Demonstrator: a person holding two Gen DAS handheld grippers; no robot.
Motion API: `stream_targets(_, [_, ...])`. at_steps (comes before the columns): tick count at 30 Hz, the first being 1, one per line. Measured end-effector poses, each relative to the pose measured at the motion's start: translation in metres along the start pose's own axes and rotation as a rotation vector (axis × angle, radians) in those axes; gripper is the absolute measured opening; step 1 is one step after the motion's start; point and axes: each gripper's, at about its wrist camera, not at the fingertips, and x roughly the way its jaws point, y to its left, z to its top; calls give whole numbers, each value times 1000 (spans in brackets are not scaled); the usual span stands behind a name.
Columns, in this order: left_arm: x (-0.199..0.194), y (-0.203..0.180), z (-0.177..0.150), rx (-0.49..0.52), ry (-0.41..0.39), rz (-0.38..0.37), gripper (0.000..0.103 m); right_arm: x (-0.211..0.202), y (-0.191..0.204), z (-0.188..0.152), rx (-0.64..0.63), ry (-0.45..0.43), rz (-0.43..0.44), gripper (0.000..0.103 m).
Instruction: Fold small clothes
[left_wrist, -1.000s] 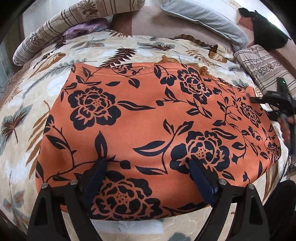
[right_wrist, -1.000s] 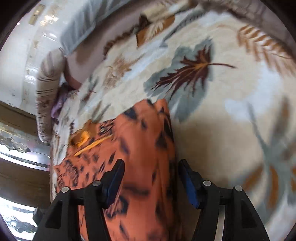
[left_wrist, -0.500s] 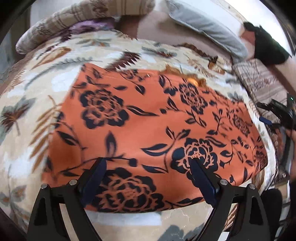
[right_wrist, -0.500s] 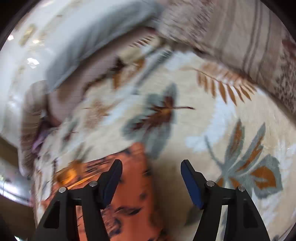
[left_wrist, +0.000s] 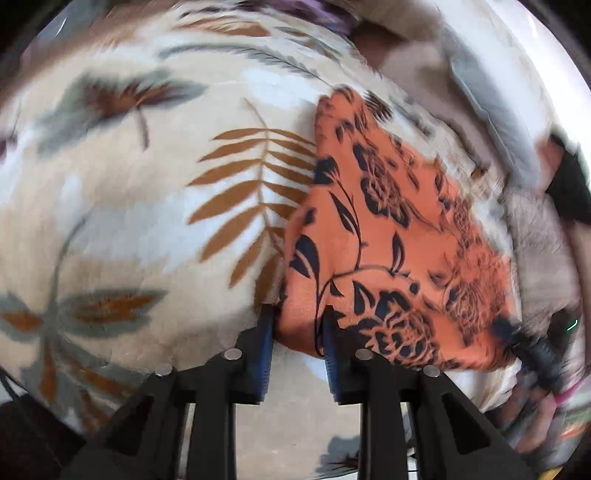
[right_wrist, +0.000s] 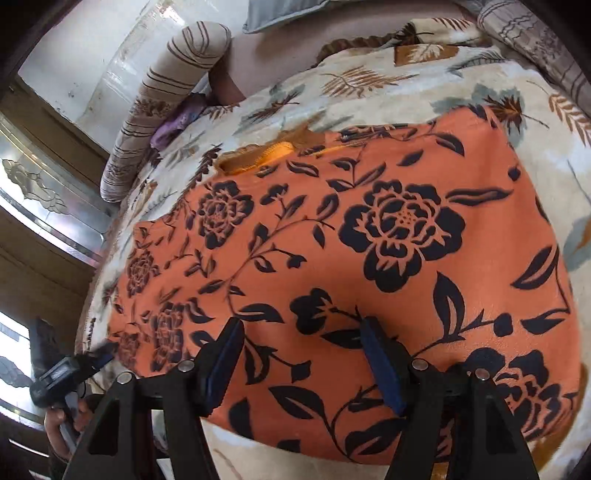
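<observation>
An orange garment with dark blue flowers (right_wrist: 369, 240) lies flat on a leaf-patterned bedspread (right_wrist: 424, 85). In the left wrist view the garment (left_wrist: 388, 229) fills the right half. My left gripper (left_wrist: 295, 332) sits at the garment's near left corner, its jaws narrowed around the cloth edge. My right gripper (right_wrist: 303, 354) is open, hovering over the garment's near edge, and holds nothing. It shows blurred at the far right of the left wrist view (left_wrist: 532, 347); the left gripper shows at the lower left of the right wrist view (right_wrist: 70, 369).
A striped bolster pillow (right_wrist: 162, 99) and a grey pillow (right_wrist: 280, 14) lie at the bed's head. A purple cloth (right_wrist: 177, 122) is tucked by the bolster. A striped cushion (right_wrist: 535, 33) lies at the far right. A glass-panelled door (right_wrist: 37, 192) stands beside the bed.
My left gripper moved left to the garment's corner and narrowed its jaws on the edge. My right gripper swung from the garment's side to its near edge, staying open.
</observation>
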Motion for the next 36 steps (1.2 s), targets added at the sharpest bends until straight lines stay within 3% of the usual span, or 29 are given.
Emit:
stream_targets(6, [-22, -7, 14, 51, -28, 36, 27, -9, -22, -3, 81, -17, 95, 70])
stream_targets(10, [-28, -23, 49, 79, -70, 5, 62, -6, -20, -4, 69, -32, 103, 70])
stream_targets(18, [54, -74, 135, 276, -20, 100, 62, -2, -21, -5, 63, -44, 133, 72])
stream_targets(20, [76, -63, 158, 250, -9, 198, 58, -2, -23, -5, 70, -47, 146, 72])
stream_targets(23, [83, -41, 177, 143, -28, 161, 55, -2, -24, -5, 74, -50, 149, 72])
stream_targets(26, [75, -44, 178, 159, -60, 196, 48, -1, -23, -5, 70, -56, 150, 72])
stream_targets(28, [71, -39, 175, 138, -50, 167, 36, -1, -23, -6, 70, -60, 148, 72])
stream_targets(32, [52, -39, 164, 140, -60, 125, 36, -3, -24, -7, 73, -69, 155, 72])
stream_targets(36, [19, -46, 142, 167, -129, 145, 53, -4, -25, -8, 86, -79, 161, 72])
